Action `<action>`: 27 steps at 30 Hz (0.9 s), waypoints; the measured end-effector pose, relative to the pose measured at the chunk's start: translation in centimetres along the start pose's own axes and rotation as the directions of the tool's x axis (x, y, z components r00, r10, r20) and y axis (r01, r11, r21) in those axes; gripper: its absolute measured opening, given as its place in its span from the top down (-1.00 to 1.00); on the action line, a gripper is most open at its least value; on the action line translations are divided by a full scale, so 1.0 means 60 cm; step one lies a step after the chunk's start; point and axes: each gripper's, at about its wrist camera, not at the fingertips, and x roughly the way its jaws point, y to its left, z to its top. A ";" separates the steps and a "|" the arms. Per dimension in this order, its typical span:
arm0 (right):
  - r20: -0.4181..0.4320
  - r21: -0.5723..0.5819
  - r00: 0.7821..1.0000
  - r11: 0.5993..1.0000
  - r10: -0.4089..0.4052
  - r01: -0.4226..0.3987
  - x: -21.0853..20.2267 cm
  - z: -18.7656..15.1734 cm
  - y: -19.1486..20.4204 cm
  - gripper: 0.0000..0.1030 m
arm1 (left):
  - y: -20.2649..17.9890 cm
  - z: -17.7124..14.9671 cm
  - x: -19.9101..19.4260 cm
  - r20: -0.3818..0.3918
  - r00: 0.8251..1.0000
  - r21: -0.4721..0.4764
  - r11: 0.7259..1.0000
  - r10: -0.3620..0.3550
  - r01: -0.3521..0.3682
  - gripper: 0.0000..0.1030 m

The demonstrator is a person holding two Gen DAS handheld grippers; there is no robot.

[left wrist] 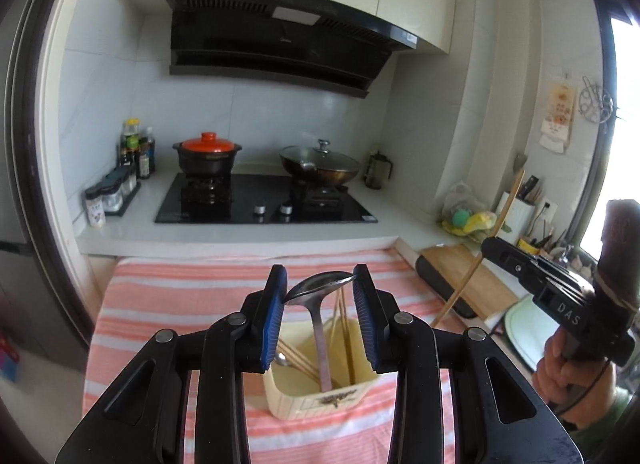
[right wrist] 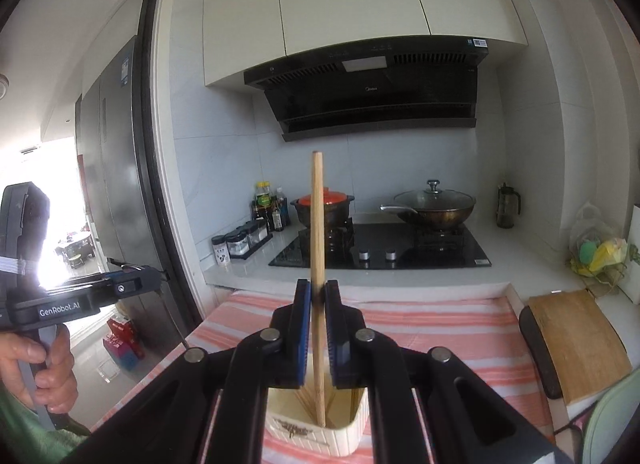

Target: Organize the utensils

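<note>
A cream utensil holder (left wrist: pixel 320 396) stands on the striped cloth (left wrist: pixel 180 292) and holds chopsticks and a metal ladle (left wrist: pixel 316 288). The ladle stands upright in it, bowl up. My left gripper (left wrist: pixel 320 278) is above the holder, fingers spread around the ladle's bowl, whose rim touches the right pad; open. My right gripper (right wrist: pixel 317 292) is shut on a long wooden stick (right wrist: pixel 317 224) held upright, its lower end inside the holder (right wrist: pixel 320 428). The right gripper also shows in the left wrist view (left wrist: pixel 496 248).
Behind the cloth is a black gas hob (left wrist: pixel 264 200) with a red-lidded pot (left wrist: pixel 207 154) and a lidded wok (left wrist: pixel 320 164). Spice jars (left wrist: pixel 112 192) stand left. A wooden cutting board (right wrist: pixel 580 340) and a utensil crock (left wrist: pixel 516 212) are right.
</note>
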 end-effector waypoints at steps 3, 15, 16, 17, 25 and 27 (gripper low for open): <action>-0.004 -0.023 1.000 1.000 0.011 -0.011 0.052 0.003 0.006 0.86 | 0.005 0.000 0.057 -0.030 1.000 -0.011 1.000 0.005 -0.005 0.34; -0.349 0.009 0.935 0.998 0.067 -0.068 0.266 -0.162 -0.032 0.86 | 0.047 -0.127 0.260 -0.286 0.956 -0.043 0.996 0.062 -0.077 0.32; -0.372 0.017 0.925 0.997 0.078 -0.077 0.276 -0.172 -0.033 0.84 | 0.049 -0.135 0.268 -0.301 0.951 -0.037 0.995 0.073 -0.088 0.32; -0.388 0.022 0.918 0.997 0.081 -0.079 0.286 -0.179 -0.033 0.83 | 0.049 -0.142 0.270 -0.307 0.948 -0.034 0.994 0.089 -0.104 0.27; -0.331 0.040 0.942 0.998 0.050 -0.039 0.234 -0.159 -0.044 -0.16 | 0.044 -0.144 0.167 -0.182 0.966 0.004 0.983 0.182 -0.184 -0.87; -0.291 0.012 0.956 1.000 0.013 -0.010 0.190 -0.145 -0.038 -0.28 | 0.029 -0.147 0.119 -0.119 0.965 0.033 0.973 0.232 -0.230 -0.99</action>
